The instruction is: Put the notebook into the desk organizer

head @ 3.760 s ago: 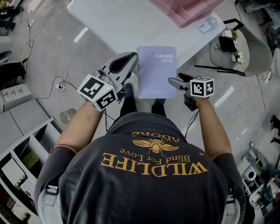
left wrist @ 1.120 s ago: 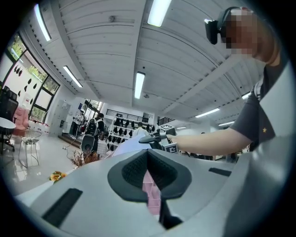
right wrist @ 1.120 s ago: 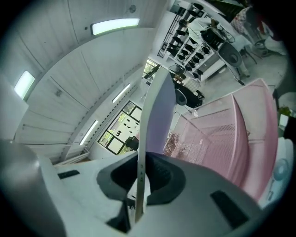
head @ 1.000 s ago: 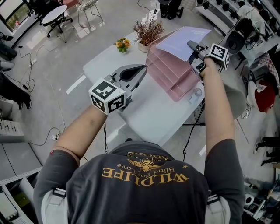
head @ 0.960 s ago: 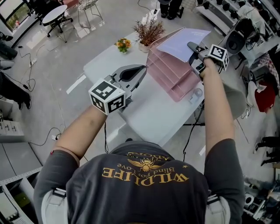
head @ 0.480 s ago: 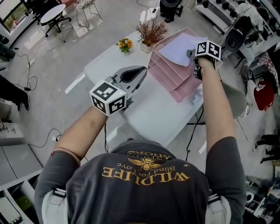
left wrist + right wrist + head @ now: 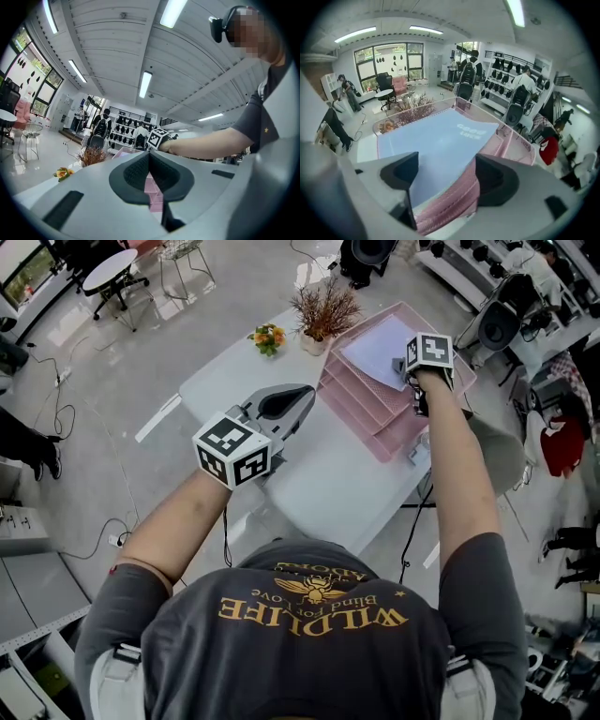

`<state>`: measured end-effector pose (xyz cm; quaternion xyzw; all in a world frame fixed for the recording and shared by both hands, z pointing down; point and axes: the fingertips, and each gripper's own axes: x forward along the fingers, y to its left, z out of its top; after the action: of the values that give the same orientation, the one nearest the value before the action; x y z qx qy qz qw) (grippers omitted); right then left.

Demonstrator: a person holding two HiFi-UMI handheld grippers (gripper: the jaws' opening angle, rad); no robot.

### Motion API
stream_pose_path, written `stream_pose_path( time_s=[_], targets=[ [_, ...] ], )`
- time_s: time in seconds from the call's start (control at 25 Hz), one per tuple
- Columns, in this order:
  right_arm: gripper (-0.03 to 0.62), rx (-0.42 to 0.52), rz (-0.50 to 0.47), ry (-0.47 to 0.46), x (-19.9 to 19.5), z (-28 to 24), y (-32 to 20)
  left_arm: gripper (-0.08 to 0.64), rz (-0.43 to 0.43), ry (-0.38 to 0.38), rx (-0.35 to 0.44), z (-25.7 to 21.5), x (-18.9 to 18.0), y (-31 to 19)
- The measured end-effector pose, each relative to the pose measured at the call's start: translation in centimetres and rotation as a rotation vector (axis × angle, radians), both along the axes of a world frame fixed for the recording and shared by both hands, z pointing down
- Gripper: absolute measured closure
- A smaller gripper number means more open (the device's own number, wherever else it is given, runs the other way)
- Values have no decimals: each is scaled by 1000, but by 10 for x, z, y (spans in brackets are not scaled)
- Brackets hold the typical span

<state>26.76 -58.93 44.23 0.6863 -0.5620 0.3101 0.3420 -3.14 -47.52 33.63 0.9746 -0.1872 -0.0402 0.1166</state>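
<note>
- Tongs on the right hand [image 7: 446, 177] are opening. The two dark pads stand wide on either side of the notebook's near edge and neither presses on it, so I judge the grip released.
- Notebook [image 7: 436, 138] lies straight ahead of those tongs, flat on the top tier of the pink organizer [image 7: 513, 140]. Its near edge sits between the pads, over the mesh front wall. Its printed end points toward the upper right of the right gripper view.
- Long axis of the notebook runs away from the tongs, roughly in line with them. By my reading, a straight push would slide it deeper into the tier, and a straight pull back would clear the pads without dragging it.
- Seen from the head view, the right tongs [image 7: 409, 360] sit at the upper right of the frame, at the right edge of the notebook [image 7: 375, 338]. The organizer [image 7: 370, 413] stands on the far corner of the desk [image 7: 309, 474].
- Left tongs [image 7: 302, 397] are pressed together with nothing in them. They hang over the middle of the desk, lower left of the organizer and well apart from the notebook. In their own view [image 7: 150, 164] only a sliver of the pink organizer shows past the closed pads.
- Right hand is by far the nearer one, so any finishing nudge looks like its job.
</note>
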Motion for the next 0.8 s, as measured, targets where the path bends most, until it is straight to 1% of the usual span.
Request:
stream_pose_path(
  time_s=[0.04, 0.16, 0.24, 0.32, 0.44, 0.52, 0.68, 0.8],
  targets=[
    [224, 4, -4, 24, 2, -2, 1, 563, 1, 1, -1, 0, 0, 0],
    [221, 36, -23, 73, 3, -14, 0, 563, 2, 7, -1, -1, -2, 0],
    [221, 83, -37, 82, 0, -28, -1, 563, 1, 13, 0, -2, -3, -1],
    [221, 151, -49, 76, -4, -47, -2, 563, 0, 21, 4, -4, -5, -2],
    [222, 245, -70, 26, -10, -73, 2, 563, 0, 31, 13, -10, -6, -2],
    [222, 287, -80, -14, -14, -85, 7, 563, 2, 37, 18, -13, -6, -2],
    [222, 367, -99, -67, -22, -109, 21, 563, 9, 53, 28, -19, -4, 2],
    [222, 444, -122, -138, -30, -133, 37, 563, 14, 63, 36, -25, -2, 9]
  ],
)
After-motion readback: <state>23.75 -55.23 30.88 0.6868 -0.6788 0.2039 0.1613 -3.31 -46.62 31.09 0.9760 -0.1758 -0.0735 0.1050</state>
